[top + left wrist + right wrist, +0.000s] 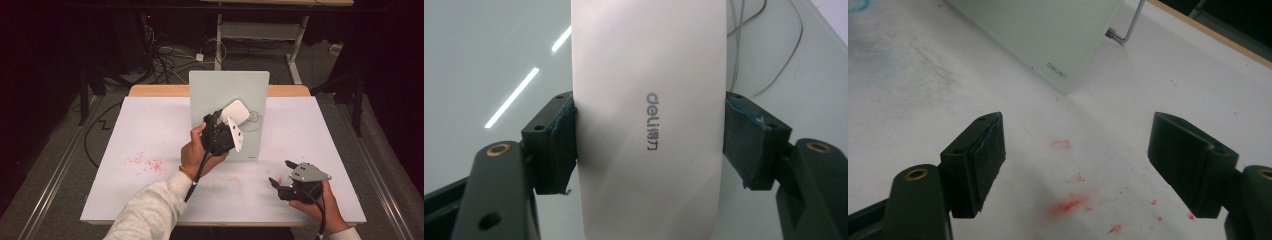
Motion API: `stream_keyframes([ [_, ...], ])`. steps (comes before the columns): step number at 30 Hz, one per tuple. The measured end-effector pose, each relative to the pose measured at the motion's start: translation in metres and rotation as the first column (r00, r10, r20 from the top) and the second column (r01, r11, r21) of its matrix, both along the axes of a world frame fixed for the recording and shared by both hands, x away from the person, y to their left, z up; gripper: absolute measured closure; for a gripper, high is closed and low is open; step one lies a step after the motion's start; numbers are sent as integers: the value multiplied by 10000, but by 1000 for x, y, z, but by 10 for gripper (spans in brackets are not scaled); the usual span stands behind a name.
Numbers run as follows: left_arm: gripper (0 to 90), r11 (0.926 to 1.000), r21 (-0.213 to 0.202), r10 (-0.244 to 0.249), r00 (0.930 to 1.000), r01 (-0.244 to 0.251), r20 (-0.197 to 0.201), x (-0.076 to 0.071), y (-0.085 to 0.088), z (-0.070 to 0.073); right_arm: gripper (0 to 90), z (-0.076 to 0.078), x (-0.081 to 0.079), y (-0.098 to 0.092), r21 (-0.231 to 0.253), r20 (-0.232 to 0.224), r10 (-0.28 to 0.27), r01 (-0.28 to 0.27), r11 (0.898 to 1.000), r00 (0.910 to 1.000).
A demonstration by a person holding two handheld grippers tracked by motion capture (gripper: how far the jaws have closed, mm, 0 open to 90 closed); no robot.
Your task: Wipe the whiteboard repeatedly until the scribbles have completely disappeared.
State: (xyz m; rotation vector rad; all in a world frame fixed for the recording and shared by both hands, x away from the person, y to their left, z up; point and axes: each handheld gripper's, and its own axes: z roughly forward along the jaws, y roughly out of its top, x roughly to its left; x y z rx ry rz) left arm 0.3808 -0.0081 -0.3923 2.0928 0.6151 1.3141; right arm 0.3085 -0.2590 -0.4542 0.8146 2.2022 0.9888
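White eraser [649, 120], a flat rounded block with grey lettering on its face, held against the pale green writing board [210, 92] that leans upright near the far middle of the counter [150, 125]. In the left gripper view the left tongs [649, 137] are closed onto the eraser, one pad on each long edge, with the board's glossy surface directly behind it. In the high view the eraser [236, 112] sits on the upper right part of the board, and the left tongs [220, 131] reach up to it from the near side. Thin dark scribbled lines [256, 120] remain on the board just right of the eraser; they also appear at the upper right of the left gripper view. The wiping is judged to be under way: the board's left and lower parts look bare, and the strokes at the right are left to clear. The right tongs [281, 172] rest low over the near right of the counter, jaws wide apart and holding nothing, as the right gripper view confirms [1075, 160]. Red smudges [1070, 205] mark the white counter sheet beneath them, and more lie at the near left [145, 162].
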Motion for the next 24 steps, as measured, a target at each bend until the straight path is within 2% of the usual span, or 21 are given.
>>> stream_keyframes([
  [1, 292, 9999, 157, -24, 9998, 21, 219, -1, -5, -3, 237, 0, -1, 1, -7, -14, -6, 6, 10000, 10000],
  [3, 292, 9999, 160, 38, 9992, -45, 386, -4, -15, -12, 237, 0, -1, 1, 0, -16, 29, -29, 10000, 10000],
  [5, 292, 10000, 69, -1, 9995, -1, 323, -5, -18, -15, 237, 0, -1, 1, 10, -57, -11, 12, 10000, 10000],
  [6, 292, 9999, -113, 22, 9999, -21, 166, -6, -21, -19, 237, -1, -1, 1, 3, -83, -33, 33, 10000, 10000],
  [7, 292, 9999, 106, -64, 9996, 61, 291, -7, -24, -21, 237, -1, -1, 1, 16, -96, -38, 39, 10000, 9999],
  [8, 292, 9999, 137, -52, 9994, 48, 334, -8, -27, -24, 237, -1, -1, 1, 8, -73, -7, 7, 10000, 10000],
  [10, 292, 9998, 156, -115, 9998, 112, 147, -12, -32, -32, 237, -1, -1, 0, 13, -85, -28, 29, 10000, 10000],
  [15, 292, 9977, 627, -255, 9996, 250, 72, -20, -40, -53, 237, -1, 0, -2, -21, -21, -59, 59, 10000, 10000],
  [17, 292, 9969, 746, -249, 9997, 243, 65, -21, -43, -57, 237, -1, 1, -2, -2, -31, -66, 66, 10000, 10000],
  [19, 293, 9973, 685, -261, 9996, 256, 70, -21, -44, -57, 237, -1, 1, -2, -2, -40, -65, 65, 10000, 10000],
  [21, 292, 9976, 561, -401, 9991, 406, -96, -19, -43, -53, 237, -1, 0, -1, -43, -52, -30, 30, 10000, 10000],
  [24, 292, 9974, 554, -449, 9990, 453, -88, -17, -45, -45, 237, -1, 1, -2, -49, -42, -9, 9, 10000, 10000],
])
